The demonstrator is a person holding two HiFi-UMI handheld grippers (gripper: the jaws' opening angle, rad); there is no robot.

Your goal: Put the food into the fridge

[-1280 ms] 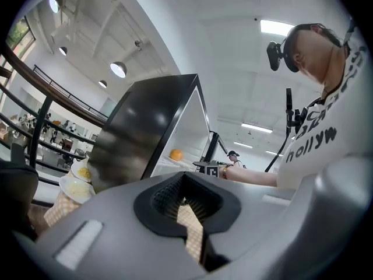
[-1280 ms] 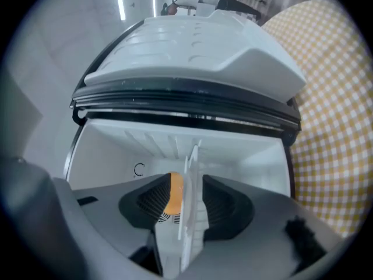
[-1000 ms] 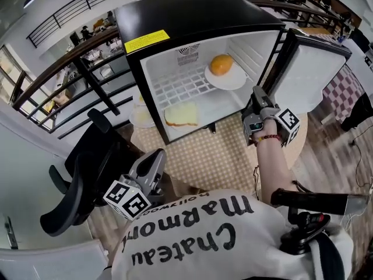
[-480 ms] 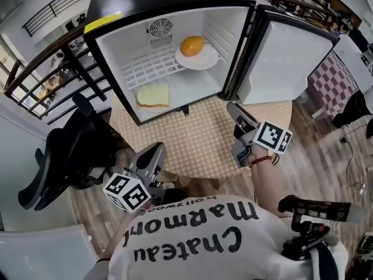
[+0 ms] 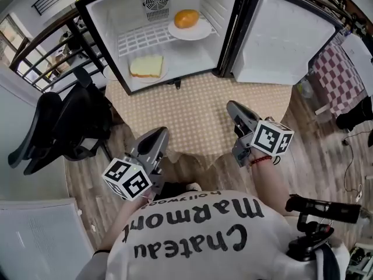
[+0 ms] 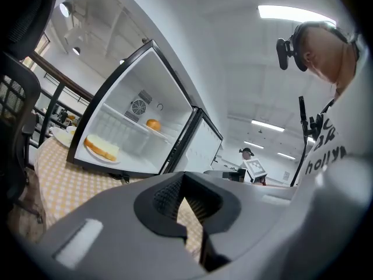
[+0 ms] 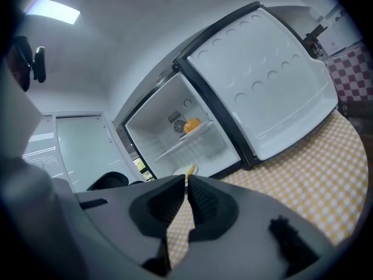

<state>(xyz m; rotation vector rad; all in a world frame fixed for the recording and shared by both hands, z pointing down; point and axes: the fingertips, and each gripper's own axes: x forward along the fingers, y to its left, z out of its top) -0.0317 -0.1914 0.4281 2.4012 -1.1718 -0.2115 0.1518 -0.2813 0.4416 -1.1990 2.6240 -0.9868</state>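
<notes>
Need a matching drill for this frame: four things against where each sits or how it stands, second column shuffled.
1. round orange food on a white plate
2. pale bread slice on a white plate
3. black fridge door with white lining
4. black mesh office chair

A. swung open, at the right
B. on the white fridge floor
C. on the upper wire shelf
D. beside the left edge of the checked table

Pairs: 1-C, 2-B, 3-A, 4-D
</notes>
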